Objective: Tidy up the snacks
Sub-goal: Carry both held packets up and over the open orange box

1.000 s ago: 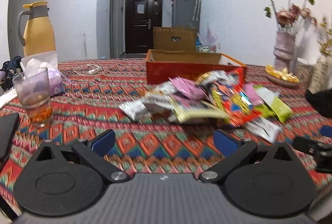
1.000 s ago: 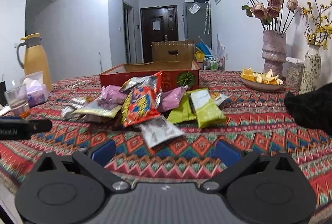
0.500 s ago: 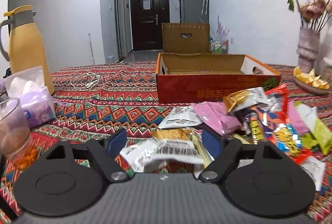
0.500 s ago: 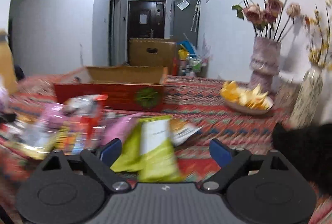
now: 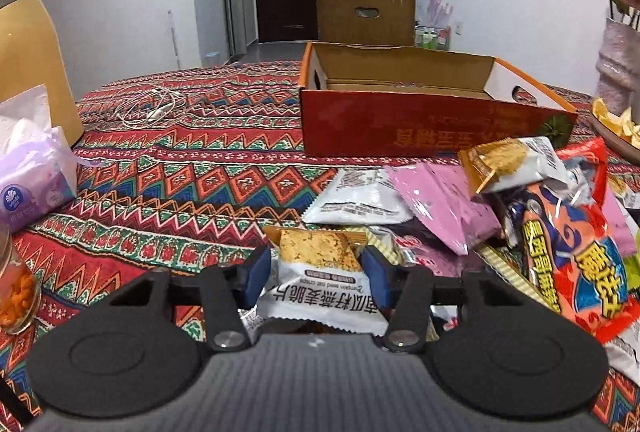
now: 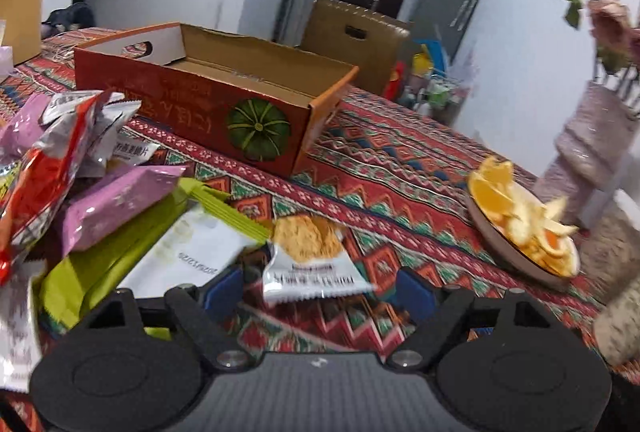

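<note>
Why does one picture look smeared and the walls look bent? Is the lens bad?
Left wrist view: sharp, the print on the crisp packet between the gripper's fingers is readable. Right wrist view: streaked with motion blur, worst on the green packet and the plate. Both views: fisheye bending at the edges, dark corners, and even indoor light without harsh glare.

My left view is sharp and evenly lit; my right view smears with motion blur, worst at the plate [image 6: 524,228]. Both bend and darken at corners.

Black gripper [image 5: 316,274], blue pads (seemingly rubber)
</note>
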Demonstrator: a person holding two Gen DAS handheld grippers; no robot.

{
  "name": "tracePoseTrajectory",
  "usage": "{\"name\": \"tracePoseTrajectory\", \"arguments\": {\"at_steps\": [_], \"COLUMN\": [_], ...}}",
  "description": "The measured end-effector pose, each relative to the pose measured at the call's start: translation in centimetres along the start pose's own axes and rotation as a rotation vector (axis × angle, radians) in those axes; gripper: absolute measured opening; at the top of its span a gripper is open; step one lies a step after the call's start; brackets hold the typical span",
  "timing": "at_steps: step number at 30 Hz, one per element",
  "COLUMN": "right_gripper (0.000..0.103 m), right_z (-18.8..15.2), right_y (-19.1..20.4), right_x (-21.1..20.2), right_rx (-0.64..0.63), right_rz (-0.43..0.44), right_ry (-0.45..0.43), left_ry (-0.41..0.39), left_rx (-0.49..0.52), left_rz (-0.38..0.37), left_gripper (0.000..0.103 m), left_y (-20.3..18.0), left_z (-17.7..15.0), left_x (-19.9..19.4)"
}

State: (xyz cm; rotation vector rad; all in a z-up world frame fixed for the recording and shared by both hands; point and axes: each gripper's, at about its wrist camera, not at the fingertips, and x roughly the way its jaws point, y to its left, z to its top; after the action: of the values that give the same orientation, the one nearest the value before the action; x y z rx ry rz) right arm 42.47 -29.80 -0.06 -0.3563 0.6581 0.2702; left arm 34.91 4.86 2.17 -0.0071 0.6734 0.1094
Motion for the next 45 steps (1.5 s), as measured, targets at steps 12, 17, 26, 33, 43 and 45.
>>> {"name": "tracePoseTrajectory", "arguments": {"at_steps": [12, 17, 26, 33, 43, 45], "right_gripper": [0.045, 0.044, 0.044, 0.044, 0.044, 0.044], "right_z": [-0.9, -3.3, -7.0, -8.3, -7.2, -6.5], "right_y": [-2.3, -1.8, 2.2, 5.4, 5.4, 5.0], "right_x": [1.4, -3.3, -13.4, -18.7, -20.1, -19.8], "right_rx": [0.22, 0.268, 0.348, 0.406, 0.389, 0.384], "right_rz": [0.125, 0.036, 0.014, 0.097, 0.063, 0.064], "right_ry": [0.009, -0.025, -0.166, -0.283, -0.332, -0.334], "left_ry": [-0.01, -0.053, -0.068, -0.163, -0.222, -0.235], "left_rx": [-0.08, -0.085, -0.057, -0.029, 0.04, 0.054], "left_rz": [0.028, 0.021, -0.003, -0.035, -0.117, -0.122], "left_gripper": [0.048, 0.048, 0.048, 0.048, 0.048, 0.048], "left_y": [0.9, 1.5, 3.7, 2.1, -1.3, -1.7], "left_z": [0.4, -0.4, -0.3, 0.7, 3.6, 4.4], "left_x": [-2.6, -5.9, -10.1, -13.9, -14.1, -13.6]}}
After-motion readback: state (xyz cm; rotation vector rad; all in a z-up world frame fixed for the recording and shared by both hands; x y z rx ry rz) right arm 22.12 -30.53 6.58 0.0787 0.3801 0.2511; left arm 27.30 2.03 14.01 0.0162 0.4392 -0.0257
